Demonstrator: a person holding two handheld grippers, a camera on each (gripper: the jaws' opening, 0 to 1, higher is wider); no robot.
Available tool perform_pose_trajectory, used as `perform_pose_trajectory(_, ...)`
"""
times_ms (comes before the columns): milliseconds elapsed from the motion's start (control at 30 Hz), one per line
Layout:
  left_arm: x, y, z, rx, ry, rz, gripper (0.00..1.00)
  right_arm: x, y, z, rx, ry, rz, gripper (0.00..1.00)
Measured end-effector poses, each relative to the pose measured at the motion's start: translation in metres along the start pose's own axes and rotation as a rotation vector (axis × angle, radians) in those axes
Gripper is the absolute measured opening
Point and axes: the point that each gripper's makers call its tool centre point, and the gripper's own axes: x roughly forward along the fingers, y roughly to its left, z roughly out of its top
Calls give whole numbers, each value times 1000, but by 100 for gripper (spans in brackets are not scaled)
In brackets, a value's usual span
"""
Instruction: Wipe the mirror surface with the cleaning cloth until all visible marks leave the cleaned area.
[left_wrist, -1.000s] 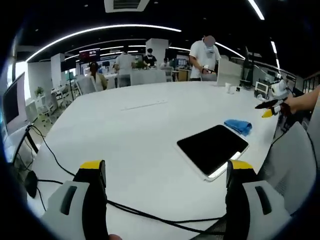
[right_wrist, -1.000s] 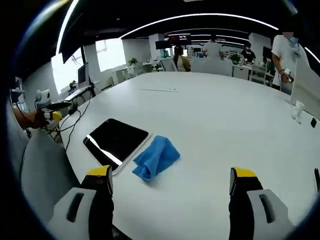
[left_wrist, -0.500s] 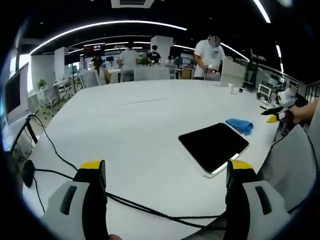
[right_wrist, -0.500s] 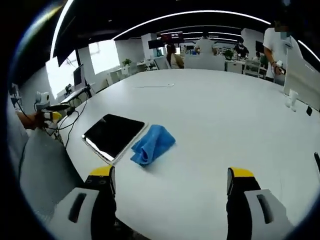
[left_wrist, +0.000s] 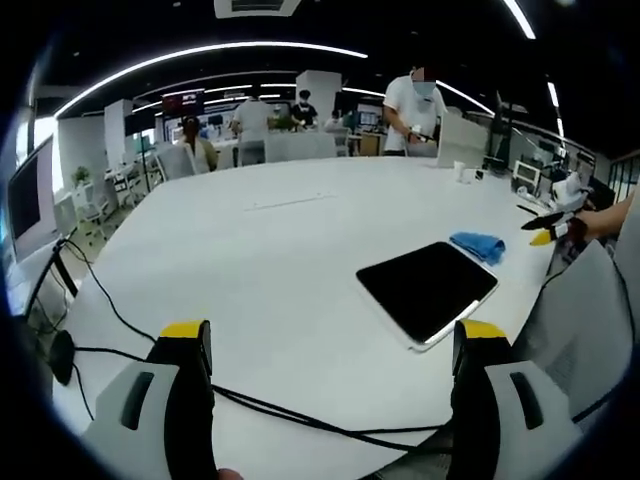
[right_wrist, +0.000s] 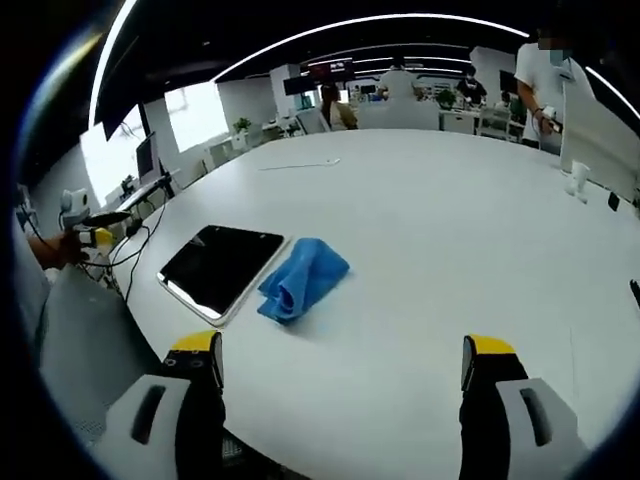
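You have no text, label, brand, number or sign here that can be read. The screen (left_wrist: 186, 103) hanging at the far end of the room glows red and white in your left gripper view, and again in your right gripper view, but whatever is on it is too small and blurred to make out. The dark mirror (left_wrist: 427, 288) lying on your counter (left_wrist: 280, 250) carries no marking that you can see, and the blue cleaning cloth (right_wrist: 302, 277) beside it is plain.
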Motion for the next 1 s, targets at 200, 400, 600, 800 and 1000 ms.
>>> perform_pose_trajectory(200, 0, -1, -1, -19, -7, 7, 99, -4, 7, 8, -3, -16, 5, 98)
perform_pose_trajectory(400, 1, -3, -2, -27, -10, 5, 99, -4, 11, 15, -27, -37, 20, 98)
perform_pose_trajectory(600, 1, -2, 5, -36, -28, 8, 99, -3, 14, 11, -32, -22, 21, 98)
perform_pose_trajectory(800, 2, -3, 6, -19, -19, -5, 99, 0, 10, 8, 1, -28, 6, 98)
perform_pose_trajectory(1000, 1, 0, 10, -18, -23, -6, 99, 0, 13, 5, 12, -22, 8, 98)
